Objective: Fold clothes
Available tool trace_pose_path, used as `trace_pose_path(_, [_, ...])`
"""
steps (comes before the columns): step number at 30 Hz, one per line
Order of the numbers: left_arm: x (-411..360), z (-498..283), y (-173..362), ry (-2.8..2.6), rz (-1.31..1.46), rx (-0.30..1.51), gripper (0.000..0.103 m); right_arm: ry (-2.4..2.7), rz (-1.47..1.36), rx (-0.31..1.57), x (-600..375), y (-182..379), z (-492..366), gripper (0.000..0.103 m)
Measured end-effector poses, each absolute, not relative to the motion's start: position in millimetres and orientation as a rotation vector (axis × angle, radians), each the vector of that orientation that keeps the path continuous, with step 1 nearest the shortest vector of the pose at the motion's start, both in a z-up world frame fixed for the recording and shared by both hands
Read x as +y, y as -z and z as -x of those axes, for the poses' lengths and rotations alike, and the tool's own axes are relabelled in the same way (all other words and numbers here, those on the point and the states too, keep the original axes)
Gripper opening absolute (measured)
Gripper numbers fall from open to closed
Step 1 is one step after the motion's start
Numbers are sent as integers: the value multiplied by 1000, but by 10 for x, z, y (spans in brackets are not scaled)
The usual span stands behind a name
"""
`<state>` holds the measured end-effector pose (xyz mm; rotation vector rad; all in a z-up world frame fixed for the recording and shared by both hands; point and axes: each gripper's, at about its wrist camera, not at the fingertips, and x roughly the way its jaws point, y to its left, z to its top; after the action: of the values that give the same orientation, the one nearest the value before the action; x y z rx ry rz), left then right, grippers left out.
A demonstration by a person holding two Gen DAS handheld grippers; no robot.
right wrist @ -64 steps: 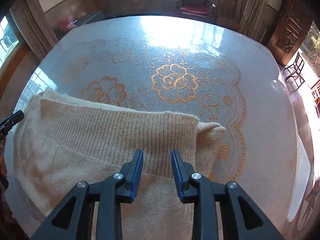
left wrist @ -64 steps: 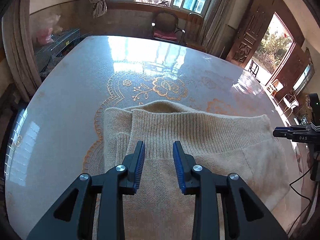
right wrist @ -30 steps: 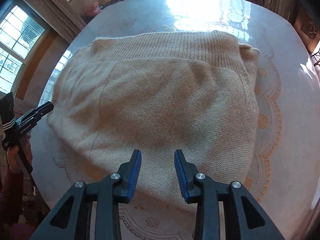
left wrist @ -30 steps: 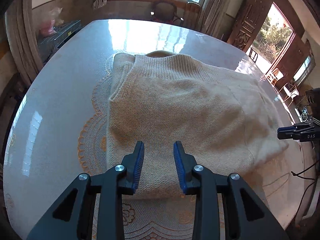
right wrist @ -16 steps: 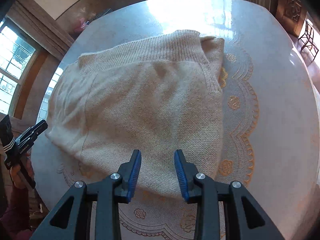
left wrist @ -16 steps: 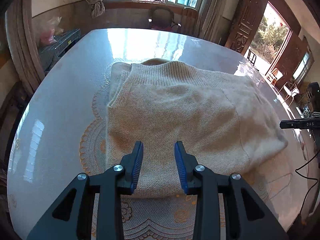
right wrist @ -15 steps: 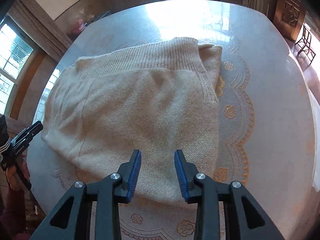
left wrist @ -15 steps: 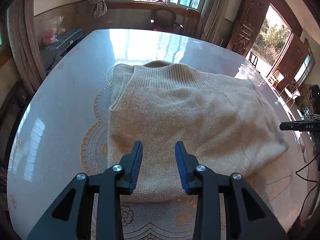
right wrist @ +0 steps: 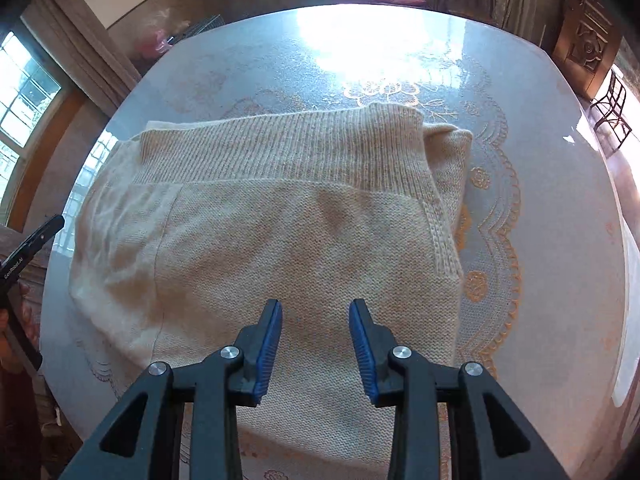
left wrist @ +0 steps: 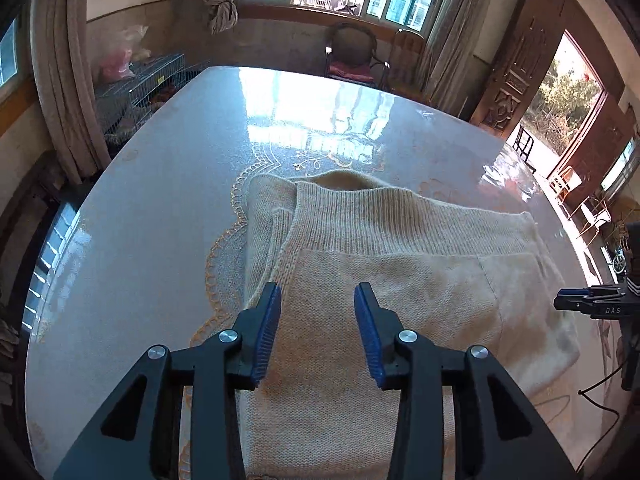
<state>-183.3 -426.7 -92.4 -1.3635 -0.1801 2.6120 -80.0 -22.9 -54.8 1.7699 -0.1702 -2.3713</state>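
On the shiny surface (left wrist: 160,200) the folded sweater (right wrist: 300,240) lies long side to side right under both your tools, left tool (left wrist: 316,332) and right tool (right wrist: 316,340), each partly open and holding nothing.

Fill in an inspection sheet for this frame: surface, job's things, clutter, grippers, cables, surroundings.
Surface: glossy table with an orange floral lace pattern, strong window glare at the far end.
Job's things: one beige knit sweater, folded, ribbed band on the far side, lying flat.
Clutter: nothing seen on the table.
Grippers: left gripper and right gripper both above the sweater, blue-padded fingers apart, nothing between them.
Cables: a thin black cable at the table's right edge.
Surroundings: chair with a red cushion beyond the table, wire cage at left, curtains, carved wooden door.
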Motion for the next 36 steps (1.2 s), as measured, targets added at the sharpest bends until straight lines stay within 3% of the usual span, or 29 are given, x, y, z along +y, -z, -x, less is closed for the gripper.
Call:
trace_pose_path(8, [-3836,2466,908,-2587,1380,-54,41,2343,-1706,-212,-437,503,1333,35])
trace_pose_path(15, [-3870,2809,1347,-2585,1610,66,41,2370,-1855,-183,-374,796,1918,35])
trace_pose_path(20, [-4100,2667,1174,-2645,1483,-87,43,2358,-1798,-245,-338,662,1927,35])
trace_pose_path(26, [-3996,2668,873,-2690,1346,-83,43,2117,-1618,-422,-1001,505,2258,35])
trace_pose_path(31, [-4012,2822,1144,-2684,1491,3,43,2008,-1653,-463,-1674,699,2644,35])
trace_pose_path(36, [-4248,2796,1394,-2681,1566,22,48,1982,-1736,-312,-2065,871,2724,35])
